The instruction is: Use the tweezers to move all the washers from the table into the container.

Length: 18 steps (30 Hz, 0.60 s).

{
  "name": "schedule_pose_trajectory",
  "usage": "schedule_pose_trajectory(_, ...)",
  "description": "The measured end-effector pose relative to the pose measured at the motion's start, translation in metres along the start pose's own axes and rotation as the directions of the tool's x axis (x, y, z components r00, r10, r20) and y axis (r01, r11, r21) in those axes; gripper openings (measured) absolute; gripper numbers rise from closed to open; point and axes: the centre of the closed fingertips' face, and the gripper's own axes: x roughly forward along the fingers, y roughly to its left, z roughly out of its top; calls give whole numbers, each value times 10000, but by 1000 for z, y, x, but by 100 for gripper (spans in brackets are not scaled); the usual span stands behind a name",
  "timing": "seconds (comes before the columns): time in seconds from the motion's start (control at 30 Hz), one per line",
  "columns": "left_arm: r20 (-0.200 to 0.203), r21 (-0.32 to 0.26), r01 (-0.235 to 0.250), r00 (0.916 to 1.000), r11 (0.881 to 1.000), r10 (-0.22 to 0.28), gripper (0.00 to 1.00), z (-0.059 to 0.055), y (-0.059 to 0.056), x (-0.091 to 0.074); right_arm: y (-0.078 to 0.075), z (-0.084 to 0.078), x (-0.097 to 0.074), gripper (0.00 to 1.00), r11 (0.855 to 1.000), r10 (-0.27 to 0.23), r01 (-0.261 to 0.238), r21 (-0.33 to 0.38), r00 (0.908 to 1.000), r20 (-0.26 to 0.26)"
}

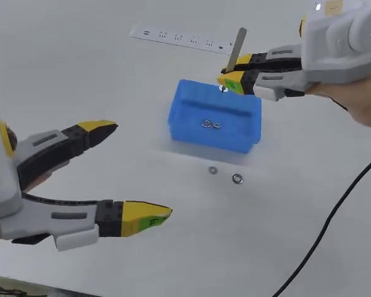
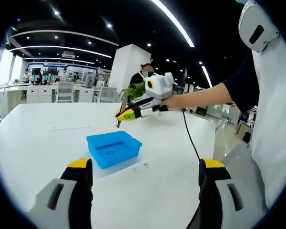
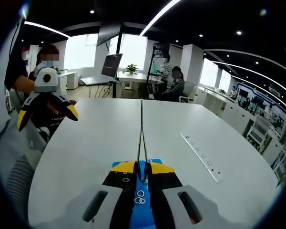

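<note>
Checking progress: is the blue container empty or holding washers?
Not empty: two washers lie on the container floor in the head view.

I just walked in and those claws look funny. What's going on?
The right gripper holds tweezers over the blue container, which has two washers inside. Two more washers lie on the table beside it. The left gripper hangs open, holding nothing.

The blue container (open-topped, rectangular) holds two washers. Two loose washers lie on the desk just beside its near wall. Grey tweezers lean above its far rim.
</note>
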Motion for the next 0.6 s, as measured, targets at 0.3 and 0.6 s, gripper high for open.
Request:
schedule_pose_trajectory(0.3, -253, -117, -145, 9996, 9998, 142, 99, -6, 8, 9, -7, -29, 25, 9, 9999, 111, -109, 52, 9989, -452)
schedule_pose_trajectory(0.6, -500, -79, -45, 9987, 10000, 41, 99, -8, 14, 17, -5, -48, 45, 9, 9993, 365, -369, -39, 9965, -746)
